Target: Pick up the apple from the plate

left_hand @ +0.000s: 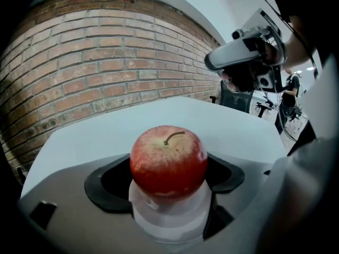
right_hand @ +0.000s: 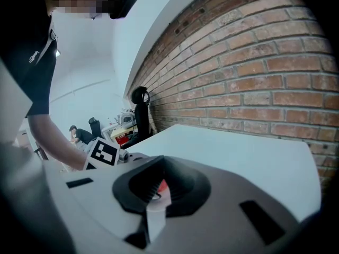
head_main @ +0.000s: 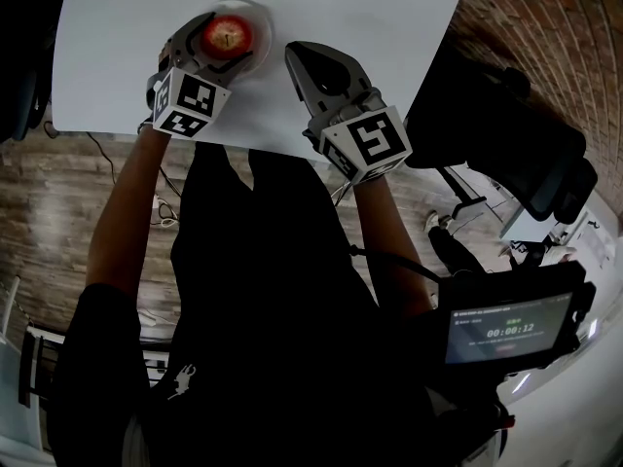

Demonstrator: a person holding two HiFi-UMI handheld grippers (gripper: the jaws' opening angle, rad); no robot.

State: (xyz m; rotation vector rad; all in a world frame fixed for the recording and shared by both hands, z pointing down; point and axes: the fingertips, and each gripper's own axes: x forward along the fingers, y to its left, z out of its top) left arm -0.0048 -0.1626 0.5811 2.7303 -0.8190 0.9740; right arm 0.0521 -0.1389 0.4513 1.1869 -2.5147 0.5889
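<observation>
Nearest are the person's two arms, reaching out from a dark shirt (head_main: 273,290). The right gripper (head_main: 294,54) is over the white table (head_main: 389,8), just beside the plate (head_main: 259,14). Its jaws are close together with nothing in them (I think it has no job right now).

A bit further on, the left gripper (head_main: 226,39) has its jaws wide, one on each side of the apple (left_hand: 168,163). The apple sits on the plate, stem up, not lifted. The pads look very near its skin, but I don't see them squeeze it.

So the step in hand is the grab. Next the jaws need to close gently on both sides, since a round apple could slip, and then lift straight up. Behind the table is a brick wall (left_hand: 95,62).
</observation>
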